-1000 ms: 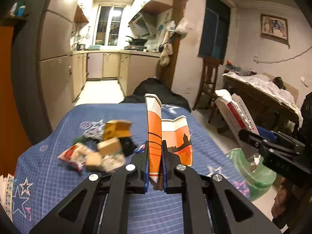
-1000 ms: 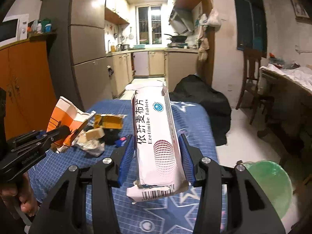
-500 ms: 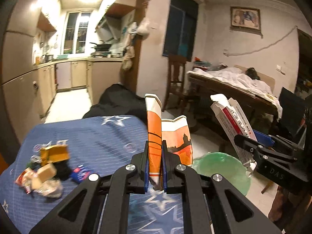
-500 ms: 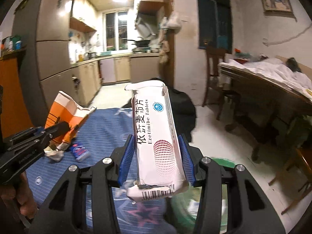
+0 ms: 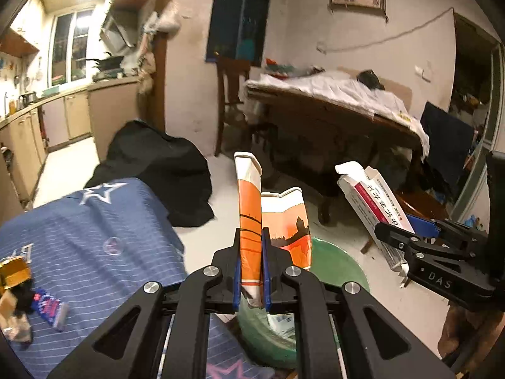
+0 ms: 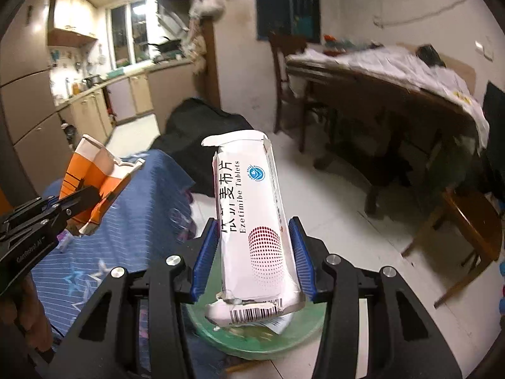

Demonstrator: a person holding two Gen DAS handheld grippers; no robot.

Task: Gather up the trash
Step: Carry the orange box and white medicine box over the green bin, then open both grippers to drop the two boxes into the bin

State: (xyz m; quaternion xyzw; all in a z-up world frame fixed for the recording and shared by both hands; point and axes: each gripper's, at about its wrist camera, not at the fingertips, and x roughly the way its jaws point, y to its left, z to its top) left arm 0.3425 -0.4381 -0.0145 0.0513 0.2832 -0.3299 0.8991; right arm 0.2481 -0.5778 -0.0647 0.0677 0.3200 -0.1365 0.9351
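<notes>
My left gripper is shut on a flattened orange and white carton; it also shows in the right wrist view. My right gripper is shut on a white Ezetimibe tablet box, seen in the left wrist view too. Both are held above a green bin on the floor beside the table; the bin shows under the box in the right wrist view, with some paper inside. More trash lies on the blue star cloth at far left.
A black bag lies on the floor beyond the table. A dark wooden table with white cloth and a chair stand at the right. A wooden stool is by the bin. Kitchen cabinets are at the left.
Both grippers have swung right, off the table and over the green bin, each still holding its item. The trash pile has slid to the far left of view.
</notes>
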